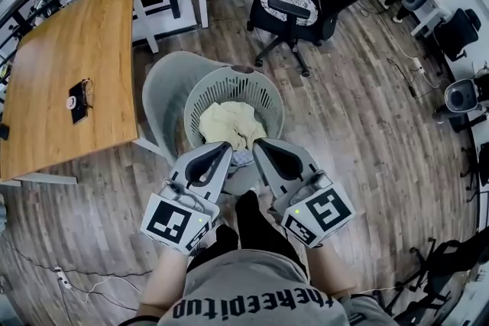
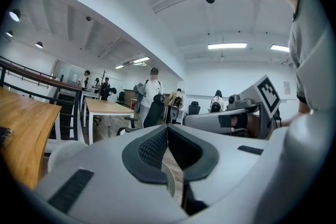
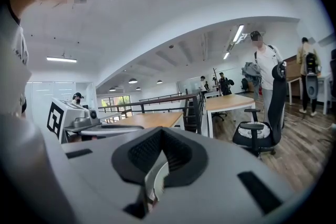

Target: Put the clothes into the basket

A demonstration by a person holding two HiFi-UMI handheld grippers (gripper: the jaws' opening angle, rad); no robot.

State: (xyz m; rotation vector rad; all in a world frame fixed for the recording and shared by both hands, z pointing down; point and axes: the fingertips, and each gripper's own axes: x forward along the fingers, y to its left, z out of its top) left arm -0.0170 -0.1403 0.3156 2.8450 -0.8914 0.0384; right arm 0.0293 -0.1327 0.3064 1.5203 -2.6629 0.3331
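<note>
A grey slatted laundry basket stands on the seat of a pale grey shell chair, and a crumpled pale yellow garment lies inside it, filling much of the bottom. The left gripper and the right gripper hang side by side above the near rim of the basket, tips pointing away from the person and slightly toward each other, apart from the cloth. Each gripper's own view shows its dark ribbed pads pressed together at the tip with nothing clamped between them, so both are closed and empty. To the left of the chair is a wooden bench with a dark phone lying on it. A black office chair with a patterned seat stands beyond the basket on the wood-plank floor.
</note>
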